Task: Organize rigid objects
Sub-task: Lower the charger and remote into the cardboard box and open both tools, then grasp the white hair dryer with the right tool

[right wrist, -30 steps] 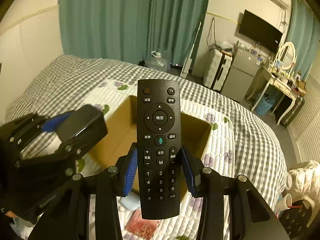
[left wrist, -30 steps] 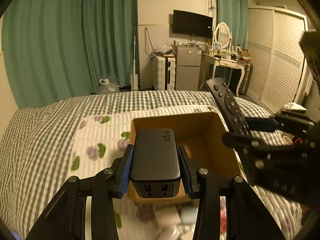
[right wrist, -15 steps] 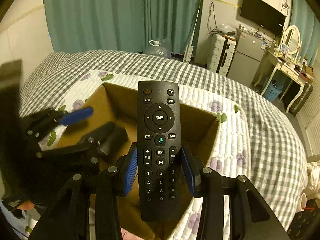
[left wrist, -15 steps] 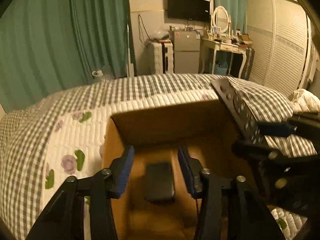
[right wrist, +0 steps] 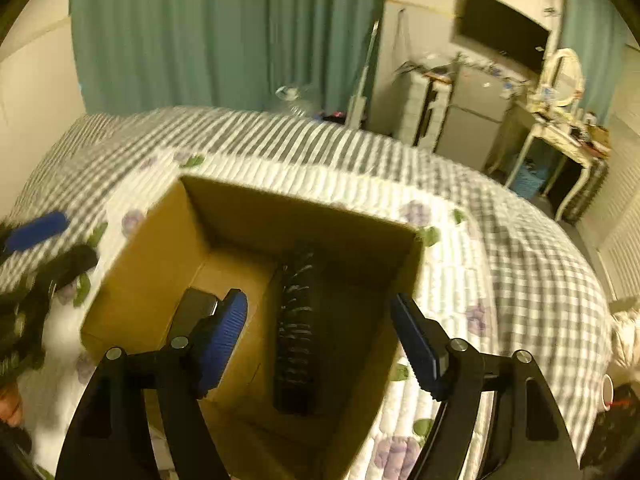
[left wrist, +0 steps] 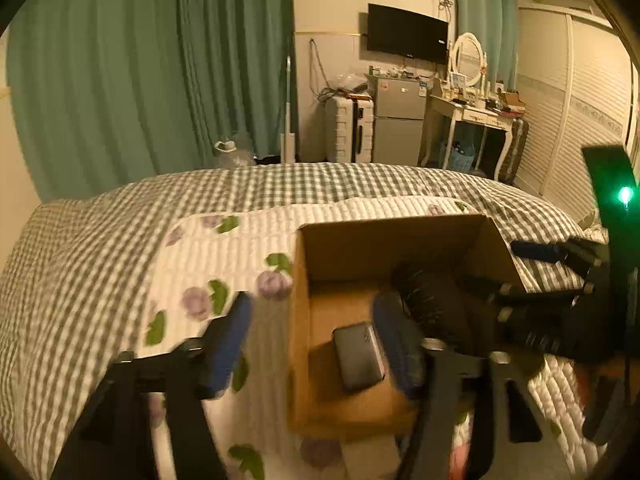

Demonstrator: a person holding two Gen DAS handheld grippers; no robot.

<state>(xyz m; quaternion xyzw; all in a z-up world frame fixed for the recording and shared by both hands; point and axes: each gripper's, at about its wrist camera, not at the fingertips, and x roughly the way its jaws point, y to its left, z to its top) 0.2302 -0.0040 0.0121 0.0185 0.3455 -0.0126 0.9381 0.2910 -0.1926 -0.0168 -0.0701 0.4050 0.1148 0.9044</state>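
An open cardboard box (left wrist: 384, 240) (right wrist: 140, 280) sits on the bed. The black charger (left wrist: 358, 356) (right wrist: 192, 312) lies on the box floor at its left side. The black remote (right wrist: 298, 324) (left wrist: 432, 304) is blurred, inside the box between my right fingers, leaning toward the far right corner. My left gripper (left wrist: 312, 336) is open and empty, straddling the box's left wall. My right gripper (right wrist: 320, 332) is open above the box; it also shows in the left wrist view (left wrist: 560, 300).
The box rests on a white floral quilt (left wrist: 224, 248) over a grey checked bedspread (left wrist: 80, 264). Green curtains (left wrist: 140, 72), a small fridge (left wrist: 400, 124) and a dressing table (left wrist: 476, 116) stand beyond the bed. Small items lie on the quilt near the bottom edge.
My right gripper has opened and let go of the remote, which is dropping into the box. My left gripper, open since releasing the charger, has pulled back and shifted left.
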